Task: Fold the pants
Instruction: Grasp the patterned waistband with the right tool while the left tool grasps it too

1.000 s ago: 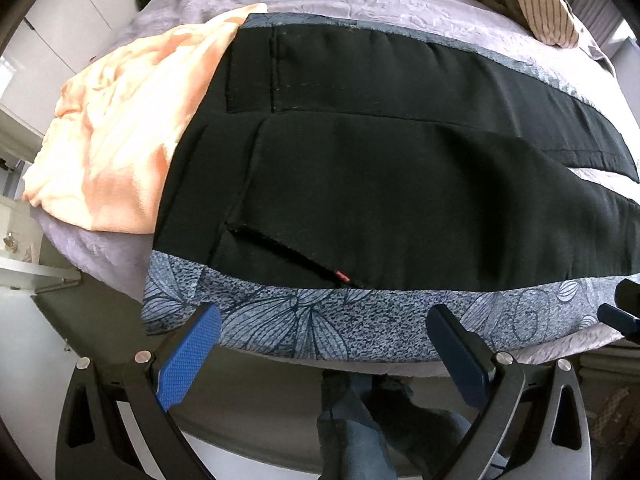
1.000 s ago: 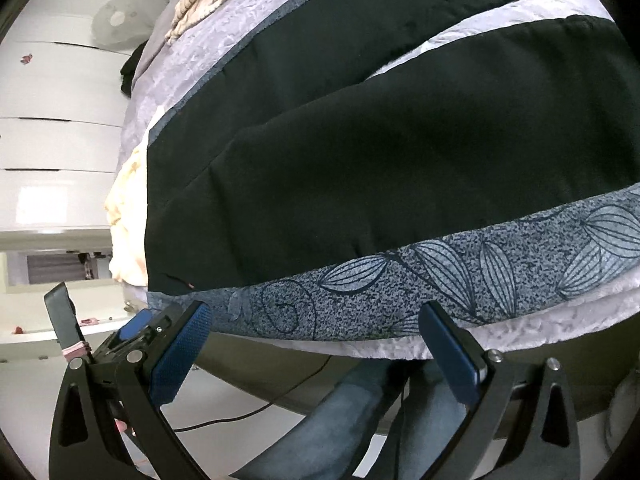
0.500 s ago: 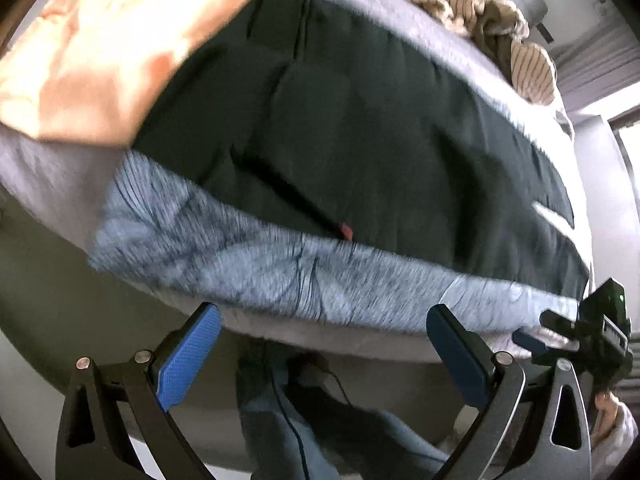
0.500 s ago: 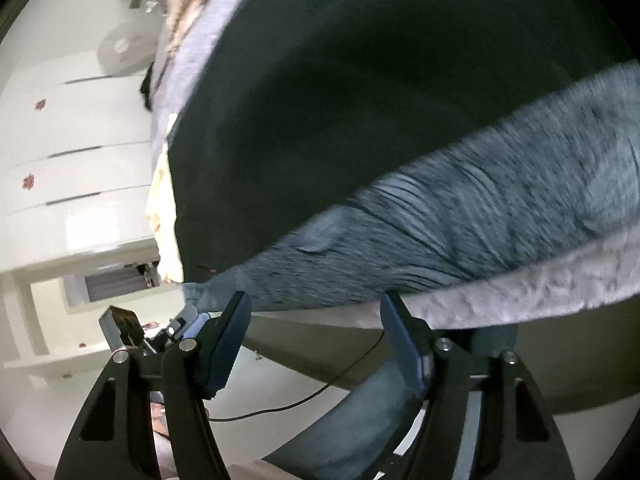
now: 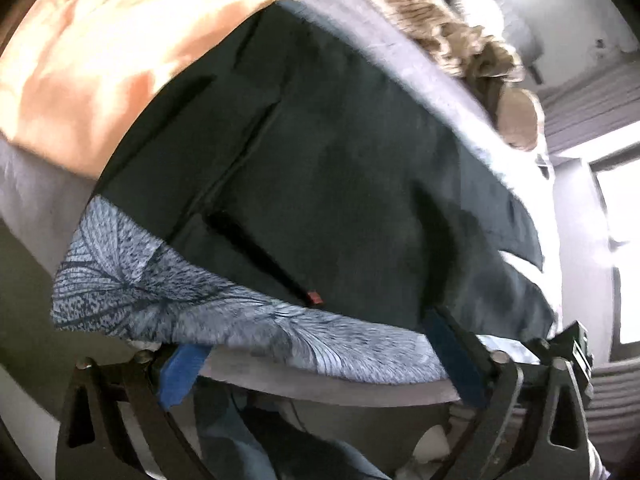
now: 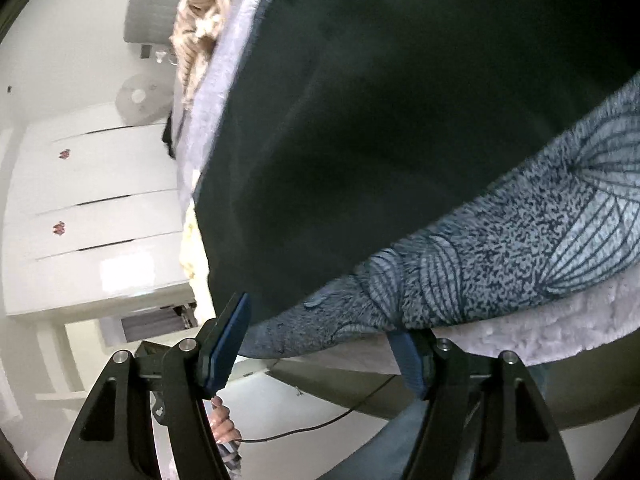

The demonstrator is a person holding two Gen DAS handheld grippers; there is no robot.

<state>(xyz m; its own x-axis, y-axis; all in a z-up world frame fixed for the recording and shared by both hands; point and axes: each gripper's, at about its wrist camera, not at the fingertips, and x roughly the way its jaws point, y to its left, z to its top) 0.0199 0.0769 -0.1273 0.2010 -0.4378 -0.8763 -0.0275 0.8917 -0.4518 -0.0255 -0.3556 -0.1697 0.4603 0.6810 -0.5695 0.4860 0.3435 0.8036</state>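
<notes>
Black pants point(image 5: 340, 168) lie flat on a grey leaf-patterned cloth point(image 5: 168, 292) over the bed's near edge; a small red tag point(image 5: 314, 298) marks their near hem. My left gripper point(image 5: 316, 356) is open, its blue pads straddling the cloth's edge just below the pants. My right gripper point(image 6: 320, 344) is open at the same edge, with the pants point(image 6: 380, 140) and the patterned cloth point(image 6: 500, 240) right in front of it. Neither holds anything.
An orange garment point(image 5: 92, 60) lies on the bed left of the pants. A tan striped cloth heap point(image 5: 452, 32) is at the far side. White cabinets point(image 6: 88, 200) and a fan point(image 6: 138, 98) stand beyond. A cable point(image 6: 320, 424) runs below the bed edge.
Both grippers have moved in close to the bed's near edge and tilted. Their pads now reach the patterned cloth's edge. The right gripper's jaws have narrowed but stay open.
</notes>
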